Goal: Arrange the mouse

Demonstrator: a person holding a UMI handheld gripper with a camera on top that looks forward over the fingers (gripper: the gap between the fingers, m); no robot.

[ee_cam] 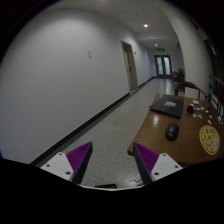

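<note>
Gripper [110,160] spread, holding nothing; mouse [172,131] on surface [160,143] ahead to its right, laptop [165,105] beyond.

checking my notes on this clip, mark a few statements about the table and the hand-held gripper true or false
1. The mouse lies on the wooden table. True.
2. The hand-held gripper is shut on the mouse. False: its fingers are open with nothing between them, and the mouse lies beyond them.
3. A closed laptop lies on the table beyond the mouse. True.
4. The scene is a kitchen. False: it is a long corridor with doors.
5. A yellow round object lies on the table beside the mouse. True.
</note>
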